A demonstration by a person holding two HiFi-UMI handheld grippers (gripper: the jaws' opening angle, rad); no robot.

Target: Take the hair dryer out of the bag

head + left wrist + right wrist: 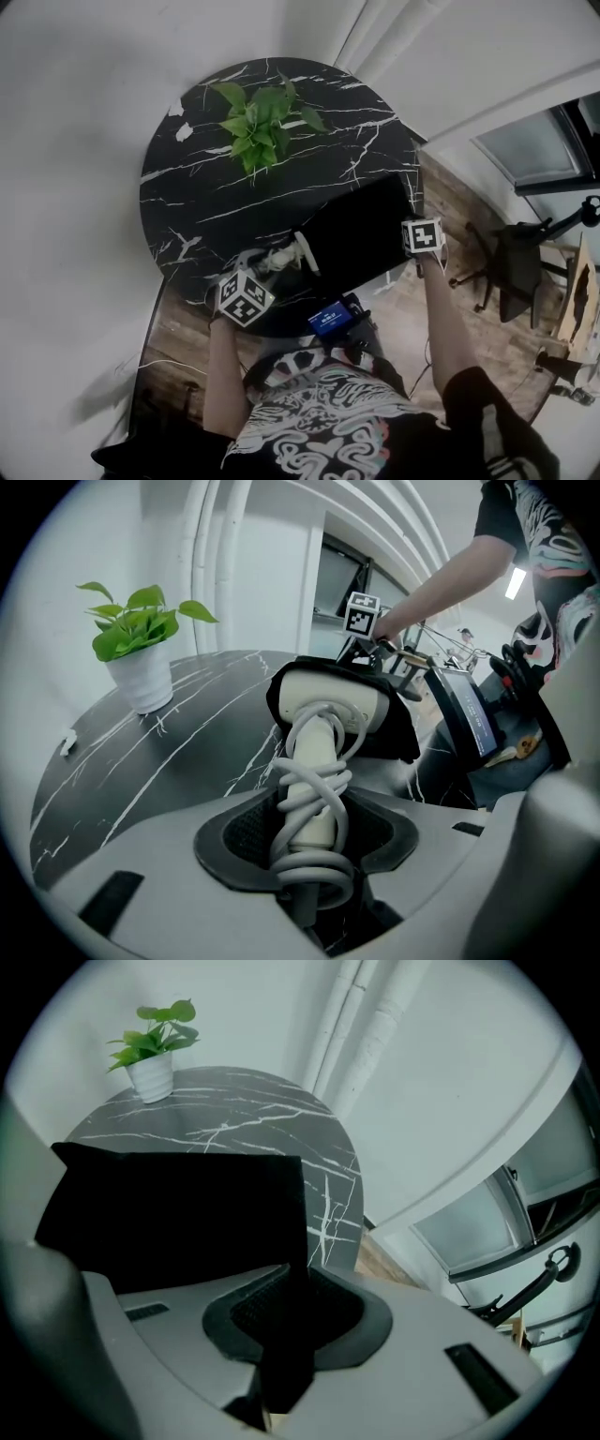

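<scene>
Round black marble table [187, 197] with white veins fills the middle of the head view. There's a potted plant [260, 122] near its upper edge, and a black bag [361, 234] lying flat at the table's lower right.

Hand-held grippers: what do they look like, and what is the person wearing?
The left hand-held gripper and right hand-held gripper are pale grey with dark textured pads. Each carries a white cube with black square markers. The person wears a black short-sleeved shirt with a white swirling print.
</scene>
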